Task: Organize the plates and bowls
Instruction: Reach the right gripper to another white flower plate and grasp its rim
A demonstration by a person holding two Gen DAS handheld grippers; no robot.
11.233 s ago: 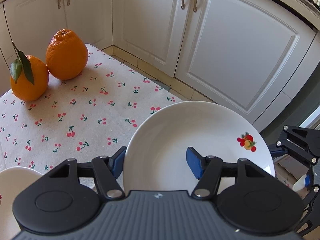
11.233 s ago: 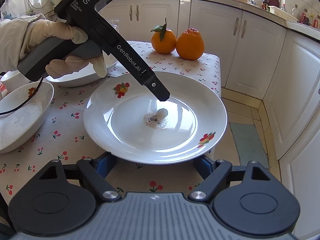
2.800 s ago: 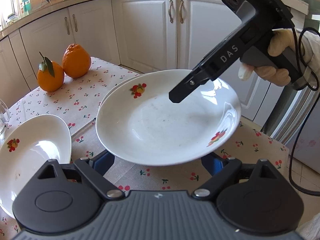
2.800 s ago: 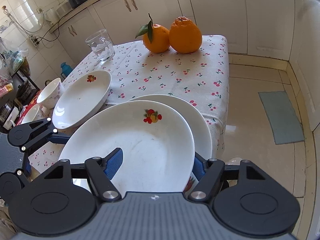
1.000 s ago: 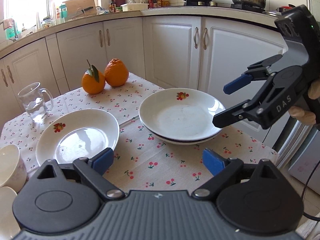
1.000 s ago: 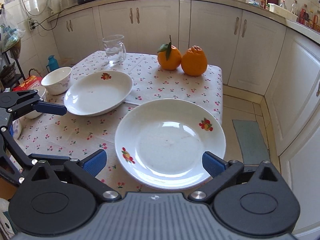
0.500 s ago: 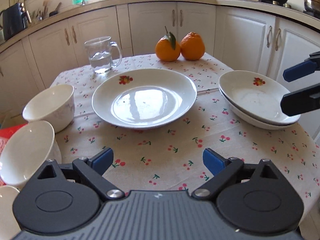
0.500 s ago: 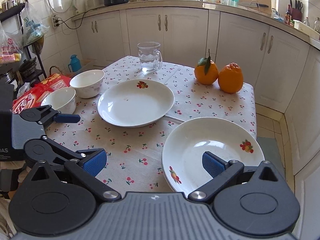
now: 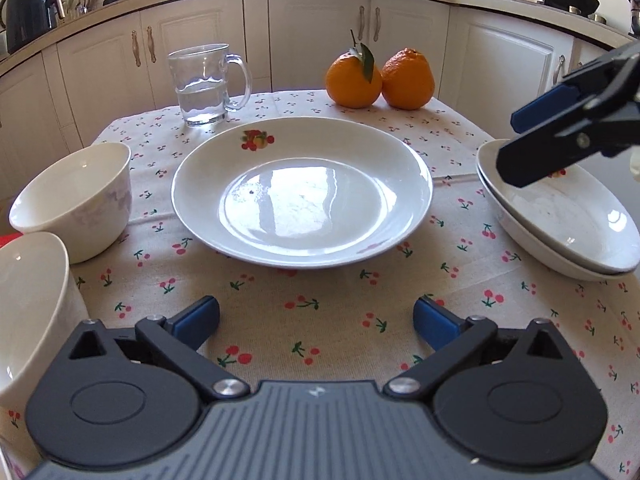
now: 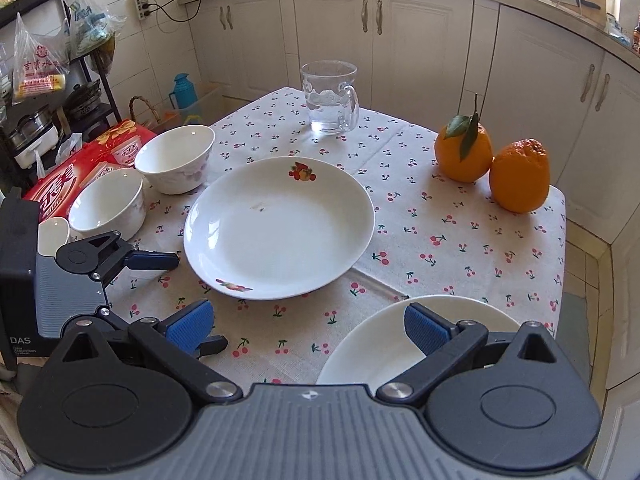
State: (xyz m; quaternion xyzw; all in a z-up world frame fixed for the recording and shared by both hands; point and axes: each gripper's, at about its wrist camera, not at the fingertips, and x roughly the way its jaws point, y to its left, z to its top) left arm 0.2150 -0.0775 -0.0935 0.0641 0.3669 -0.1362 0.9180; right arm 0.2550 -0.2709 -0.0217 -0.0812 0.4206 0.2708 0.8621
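A white fruit-print plate (image 9: 300,200) lies alone mid-table, just ahead of my left gripper (image 9: 316,318). Those jaws are opening wide, with only tablecloth between them. Two more such plates are stacked (image 9: 560,224) at the right edge. My right gripper (image 10: 308,322) is open and empty; its right finger hangs over the stack (image 10: 380,344), and the single plate (image 10: 280,228) lies beyond. From the left wrist view, the right gripper (image 9: 512,144) hovers above the stack's far rim. Two white bowls (image 9: 76,204) (image 9: 28,304) stand at the left.
A glass mug of water (image 9: 204,84) and two oranges (image 9: 352,80) (image 9: 408,80) stand at the table's far side. A red package (image 10: 80,168) and a smaller white dish (image 10: 52,236) lie left of the bowls. Cabinets ring the table; floor drops off at right.
Both grippers have swung left, away from the stacked plates and toward the single plate. The left one has dropped lower and closer to the cloth. The dishes have not moved.
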